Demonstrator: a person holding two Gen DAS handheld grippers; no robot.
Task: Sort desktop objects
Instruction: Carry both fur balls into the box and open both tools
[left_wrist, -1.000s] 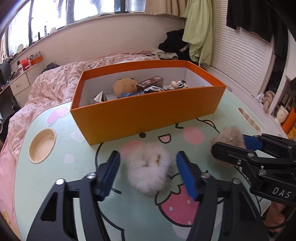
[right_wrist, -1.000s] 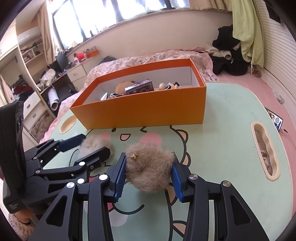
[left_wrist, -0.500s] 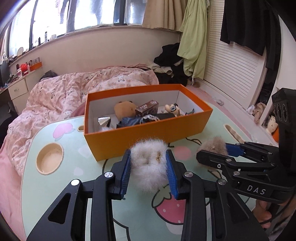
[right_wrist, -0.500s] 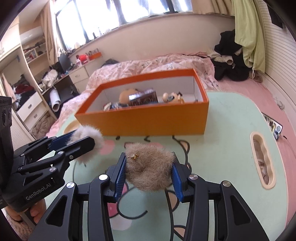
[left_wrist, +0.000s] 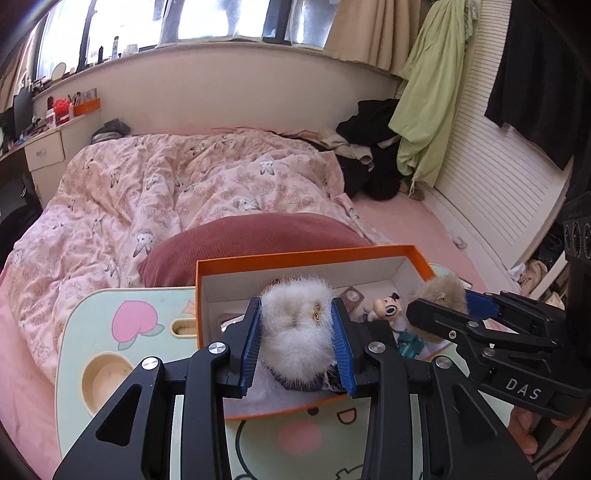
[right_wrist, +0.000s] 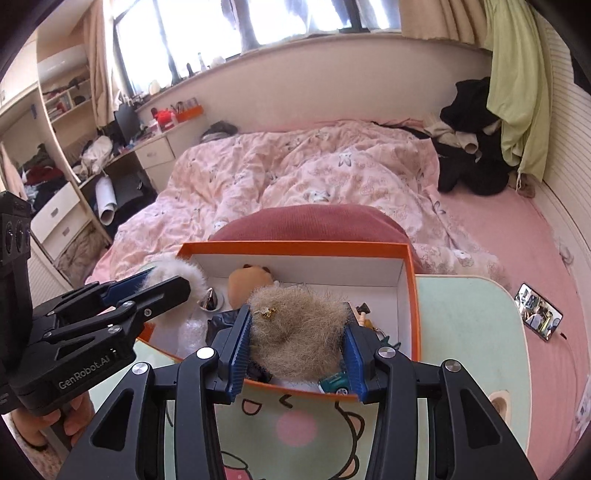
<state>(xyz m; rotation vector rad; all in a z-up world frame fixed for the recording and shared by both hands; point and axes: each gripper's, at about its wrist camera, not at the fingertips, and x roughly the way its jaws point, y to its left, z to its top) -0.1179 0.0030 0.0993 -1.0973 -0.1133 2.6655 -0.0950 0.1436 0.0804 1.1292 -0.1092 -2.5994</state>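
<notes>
Left wrist view, going L to R: the left gripper (left_wrist: 297, 345) is clenching the white pompom (left_wrist: 295, 332) btwn its blue pads (left_wrist: 249, 349), and it's now hanging over the near-left part of the orange box (left_wrist: 295, 259). 1 s ago that pompom was lying loose on the table (left_wrist: 94, 332) w/ the jaws wide apart either side of it; 0.5 s ago it was already pinched but on the near side of the box's front wall. So grab + lift are done on this side, and the carry is ending above the box interior.

To the R, the right gripper (right_wrist: 297, 349) is squeezing the brown pompom (right_wrist: 299, 332), as it was 1 s ago, only then it was sitting low on the table near the front edge. It's now hovering over the near-right part of the box, above a small green toy car (right_wrist: 335, 382) by the front wall. A round tan plush (right_wrist: 248, 283) and a little figurine (left_wrist: 386, 309) are lying deeper inside.

Both fluffy things are thus over the box, neither resting in it yet. My read: next is letting go, 2 drops, prob. w/ little risk since soft stuff lands quietly; only snag could be fur clinging to the ribbed pads.
</notes>
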